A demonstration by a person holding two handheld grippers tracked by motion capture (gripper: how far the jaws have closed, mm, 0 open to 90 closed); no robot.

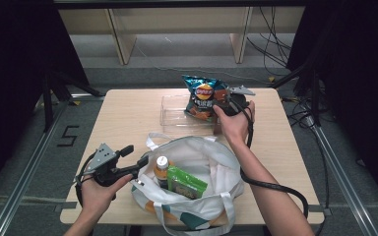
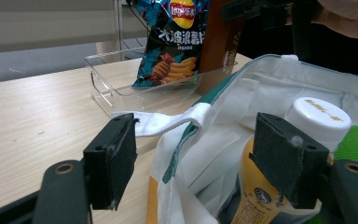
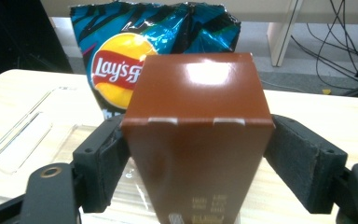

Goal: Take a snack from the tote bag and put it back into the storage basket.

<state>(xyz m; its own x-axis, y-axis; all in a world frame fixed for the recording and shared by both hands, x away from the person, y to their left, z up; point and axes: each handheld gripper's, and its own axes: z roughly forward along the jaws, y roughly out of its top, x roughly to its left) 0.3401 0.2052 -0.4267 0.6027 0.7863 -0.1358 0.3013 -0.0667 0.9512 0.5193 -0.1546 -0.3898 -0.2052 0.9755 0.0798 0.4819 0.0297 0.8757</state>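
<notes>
A brown carton stands upright in a clear plastic tray at the table's far side, just in front of a blue Lay's chip bag that stands in the same tray. My right gripper straddles the carton with its pads slightly apart from the sides, so it is open. My left gripper is open at the left rim of a white tote bag. The bag's rim and strap lie between its jaws, unpressed. Inside the bag are a white-capped orange bottle and a green packet.
The wooden table has bare surface to the left of the tray and along the right side. A black cable trails from my right gripper across the near right. Shelving legs and floor cables lie beyond the far edge.
</notes>
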